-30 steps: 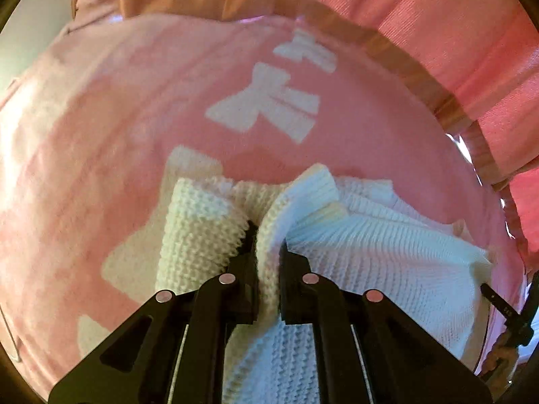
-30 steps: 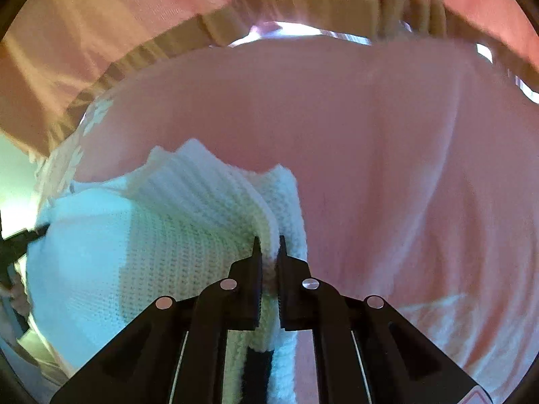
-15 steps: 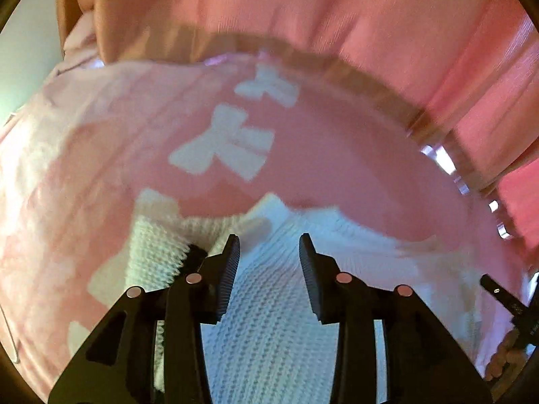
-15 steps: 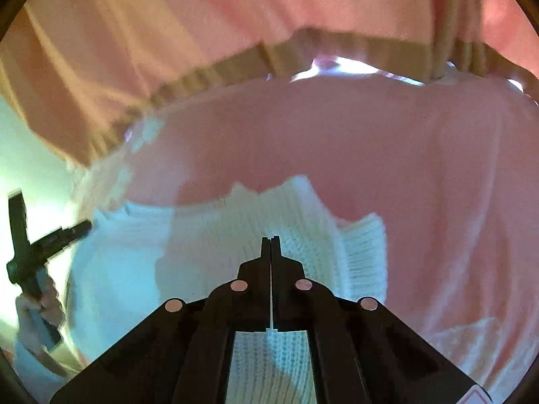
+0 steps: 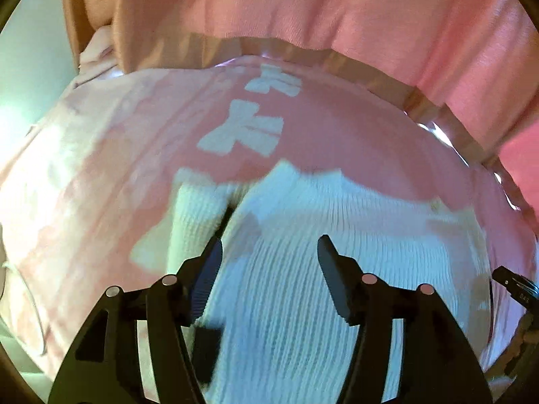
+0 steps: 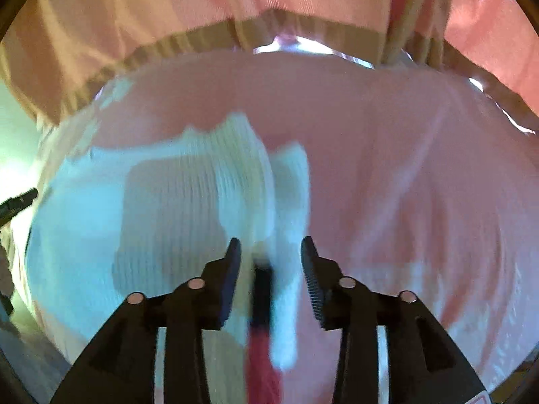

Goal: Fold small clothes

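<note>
A white knitted garment (image 5: 303,235) lies folded on a pink cloth with white bow prints (image 5: 118,155). In the left wrist view my left gripper (image 5: 269,252) is open and empty just above the garment's left part. In the right wrist view the garment (image 6: 161,202) fills the left half, with a folded edge at its right side. My right gripper (image 6: 271,252) is open over that right edge, holding nothing. The views are blurred by motion.
Pink curtains (image 5: 337,17) with a tan hem hang close behind the surface. The other gripper's black tip (image 5: 515,286) shows at the right edge of the left wrist view, and at the left edge of the right wrist view (image 6: 17,202).
Both grippers were shut on folds of the white garment; the left one opened first, then the right. Both have let go and pulled back a little, and the garment lies flat.
</note>
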A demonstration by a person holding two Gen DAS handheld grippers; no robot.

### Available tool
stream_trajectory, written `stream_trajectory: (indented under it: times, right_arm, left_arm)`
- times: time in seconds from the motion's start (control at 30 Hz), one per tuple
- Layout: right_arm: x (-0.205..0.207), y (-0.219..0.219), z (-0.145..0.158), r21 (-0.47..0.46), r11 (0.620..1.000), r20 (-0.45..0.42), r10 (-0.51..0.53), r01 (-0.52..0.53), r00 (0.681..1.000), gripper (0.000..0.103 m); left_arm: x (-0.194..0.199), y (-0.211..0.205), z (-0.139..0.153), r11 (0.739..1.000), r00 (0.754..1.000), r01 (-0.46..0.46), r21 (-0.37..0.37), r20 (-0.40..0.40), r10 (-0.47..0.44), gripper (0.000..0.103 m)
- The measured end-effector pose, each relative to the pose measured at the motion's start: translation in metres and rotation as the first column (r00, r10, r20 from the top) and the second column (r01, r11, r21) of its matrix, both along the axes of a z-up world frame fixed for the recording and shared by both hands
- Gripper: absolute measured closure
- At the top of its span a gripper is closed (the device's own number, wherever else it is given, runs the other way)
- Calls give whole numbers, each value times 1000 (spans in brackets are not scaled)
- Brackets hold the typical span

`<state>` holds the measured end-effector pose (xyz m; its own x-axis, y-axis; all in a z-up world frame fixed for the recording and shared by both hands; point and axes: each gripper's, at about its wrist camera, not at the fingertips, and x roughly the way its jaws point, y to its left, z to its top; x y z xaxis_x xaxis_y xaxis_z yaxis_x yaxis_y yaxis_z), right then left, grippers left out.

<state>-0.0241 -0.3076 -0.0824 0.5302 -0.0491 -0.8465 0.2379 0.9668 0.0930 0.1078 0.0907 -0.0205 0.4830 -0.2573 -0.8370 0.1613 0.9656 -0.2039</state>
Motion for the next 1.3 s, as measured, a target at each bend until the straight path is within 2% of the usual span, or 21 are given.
stream_trajectory:
  times: [0.03, 0.1, 0.17, 0.23, 0.37, 0.4, 0.43, 0.47, 0.5, 0.53, 0.63, 0.7, 0.77, 0.83, 0.93, 0.97, 1.03, 1.07, 1.1, 1.2, 1.3]
  right_arm:
    - [-10, -1, -2, 8, 1000, -9, 3, -3, 1000, 54]
    - [-35, -1, -4, 37, 999, -5, 8, -8, 1000, 50]
    - [-61, 1, -10, 75, 997, 12, 3, -3, 1000, 46]
    - [-81, 3, -21, 120, 993, -1, -10, 10, 1000, 45]
    - [-108, 17, -44, 260, 966, -21, -2, 8, 1000, 45]
    - [-106, 21, -51, 267, 964, -40, -2, 13, 999, 45]
    - [-104, 23, -53, 266, 964, -49, 1, 12, 999, 45]
    - [-99, 27, -57, 267, 964, -57, 11, 5, 998, 55]
    - [-97, 29, -58, 266, 964, -54, 12, 3, 998, 98]
    - [-95, 30, -58, 260, 966, -47, 13, 0, 999, 96]
    - [-110, 24, -32, 142, 989, 25, -38, 34, 999, 98]
    - [-125, 6, -27, 125, 988, 30, -95, 90, 995, 101]
    - [-132, -8, -49, 88, 982, -78, -160, 167, 984, 103]
    - [-130, -1, -63, -33, 988, -162, -152, 148, 975, 103]
    - [-135, 2, -47, 9, 989, -87, -143, 145, 986, 103]
    - [-140, 0, -31, 16, 987, -21, -161, 161, 987, 98]
    - [-141, 0, -5, 45, 989, 72, -145, 142, 987, 83]
    - [-135, 3, 1, 65, 992, 84, -115, 110, 990, 68]
    - [-127, 6, 7, 84, 994, 90, -82, 75, 993, 60]
    - [-76, 22, 19, 59, 998, 82, 22, -27, 996, 51]
    - [-25, 25, 10, -24, 997, 35, 71, -71, 997, 46]
  left_arm:
    - [-8, 4, -1, 1000, 1000, 6, -9, -13, -6, 43]
    - [-30, 16, -4, 999, 999, 6, -36, -33, -7, 41]
    - [-57, 26, -14, 1000, 999, 6, -7, -44, -7, 40]
    - [-75, 33, -22, 1000, 998, 16, -5, -68, -17, 40]
    - [-94, 56, -46, 995, 984, -66, -69, -170, 53, 40]
    - [-92, 58, -52, 992, 977, -80, -96, -204, 59, 43]
    - [-90, 58, -56, 990, 972, -87, -109, -225, 61, 52]
    - [-89, 56, -59, 991, 970, -83, -103, -235, 57, 56]
    - [-88, 52, -59, 994, 973, -71, -82, -226, 51, 70]
    - [-89, 50, -58, 996, 974, -59, -73, -221, 42, 80]
    - [-95, 57, -47, 994, 979, -59, -96, -202, 39, 87]
    - [-100, 70, -46, 995, 979, -82, -64, -194, 68, 88]
    - [-101, 78, -62, 994, 967, -99, -52, -243, 84, 87]
    - [-103, 74, -59, 997, 974, -74, -26, -217, 66, 86]
    - [-106, 62, -48, 998, 982, -51, 21, -182, 54, 81]
    - [-111, 59, -35, 998, 989, -56, 10, -138, 57, 79]
    - [-118, 52, -11, 998, 997, -55, -1, -48, 55, 59]
    - [-118, 48, -2, 998, 998, -57, -4, -14, 57, 53]
    - [-114, 40, 9, 999, 998, -51, -8, 19, 51, 48]
    - [-85, 11, 24, 1000, 999, 4, 14, 50, -5, 46]
    - [-43, -20, 17, 993, 997, 52, 103, 49, -57, 34]
